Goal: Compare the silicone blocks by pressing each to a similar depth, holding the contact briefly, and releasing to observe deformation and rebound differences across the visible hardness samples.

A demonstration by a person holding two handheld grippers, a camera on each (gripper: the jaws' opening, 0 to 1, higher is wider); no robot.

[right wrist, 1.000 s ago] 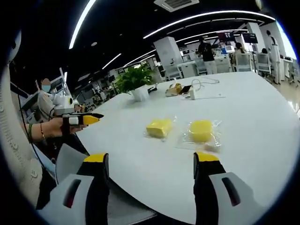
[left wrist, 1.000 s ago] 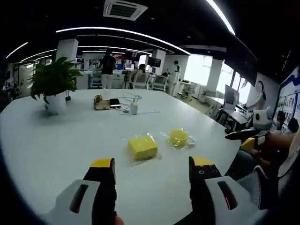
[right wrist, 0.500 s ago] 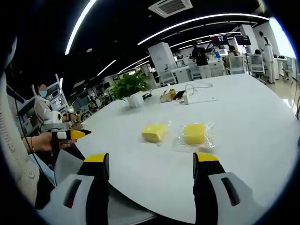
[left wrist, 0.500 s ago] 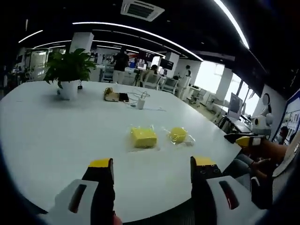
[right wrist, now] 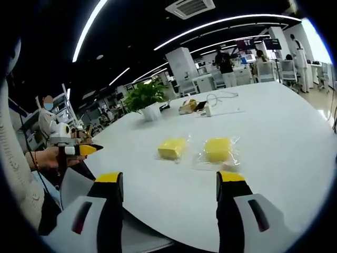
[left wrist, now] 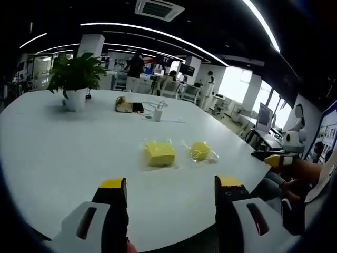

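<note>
Since one second ago both cameras have pulled back from the table: the yellow blocks appear smaller and farther. Over the last half second the views are nearly unchanged.

Left gripper view. The left gripper (left wrist: 169,191) hangs above the near table edge with its jaws wide apart and nothing between them. The square silicone block (left wrist: 159,153) lies ahead and slightly left of the jaw gap, in a clear wrapper on the white table (left wrist: 63,147). The rounder silicone block (left wrist: 199,151) lies just beside it to the right, apart from it. Both sit well apart from the jaw tips. The right gripper (left wrist: 271,158) enters at the far right, off the table edge. A potted plant (left wrist: 75,79) and a cluster of small devices with cables (left wrist: 138,108) stand at the far side, well clear of the blocks.

Right gripper view. The right gripper (right wrist: 168,191) is also spread wide, empty, over the near edge. The square silicone block (right wrist: 171,148) lies ahead at centre; the rounder silicone block (right wrist: 217,149) lies ahead, nearer the right jaw. The left gripper (right wrist: 79,149) shows at the left, held off the table.

Judgement: neither block is pressed yet. The left gripper is better placed for the square block, the right for the rounder one. Bare table surrounds both blocks, so a straight forward-and-down approach has open room; the near table edge is the only boundary to clear.
</note>
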